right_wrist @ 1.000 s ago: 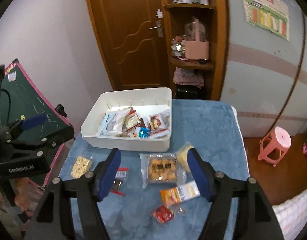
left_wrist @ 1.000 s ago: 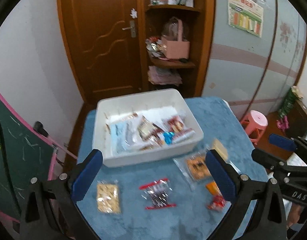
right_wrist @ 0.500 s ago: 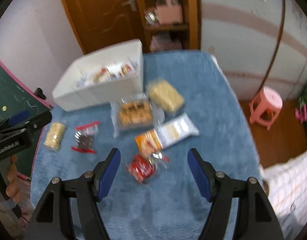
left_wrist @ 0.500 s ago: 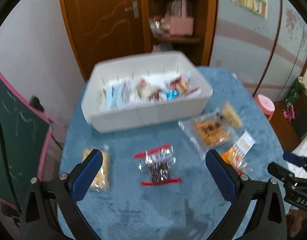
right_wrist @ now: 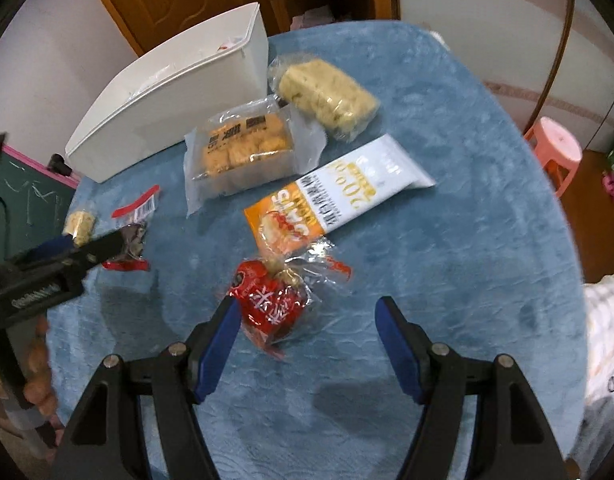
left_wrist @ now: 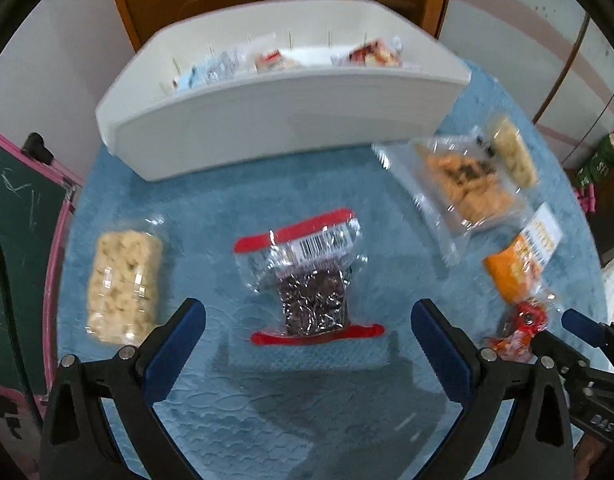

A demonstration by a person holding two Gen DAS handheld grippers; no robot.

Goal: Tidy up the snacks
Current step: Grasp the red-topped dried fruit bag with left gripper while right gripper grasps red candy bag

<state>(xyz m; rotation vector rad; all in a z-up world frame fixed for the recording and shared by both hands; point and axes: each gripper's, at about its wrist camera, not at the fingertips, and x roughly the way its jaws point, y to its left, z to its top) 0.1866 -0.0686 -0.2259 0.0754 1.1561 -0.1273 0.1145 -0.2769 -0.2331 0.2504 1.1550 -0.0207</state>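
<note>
Left claw [left_wrist: 307, 320] spread above dark packet [left_wrist: 307, 280], apparently not touching

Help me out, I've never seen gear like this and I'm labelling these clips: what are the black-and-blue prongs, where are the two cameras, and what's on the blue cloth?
The prongs are two-finger grippers, one in each of a person's hands, with no robot arm. Each carries a fisheye camera looking along its fingers, so one picture comes from the left gripper and the other from the right gripper.

On the blue cloth lie snack packets in front of a white bin that already holds some. The left gripper faces a dark snack with red edges, with a pale puffed bar further left. The right gripper faces a red wrapped sweet, beyond it an orange-and-white packet, a pack of golden biscuits and another pale bar.

Both grippers are open and hold nothing.
</note>
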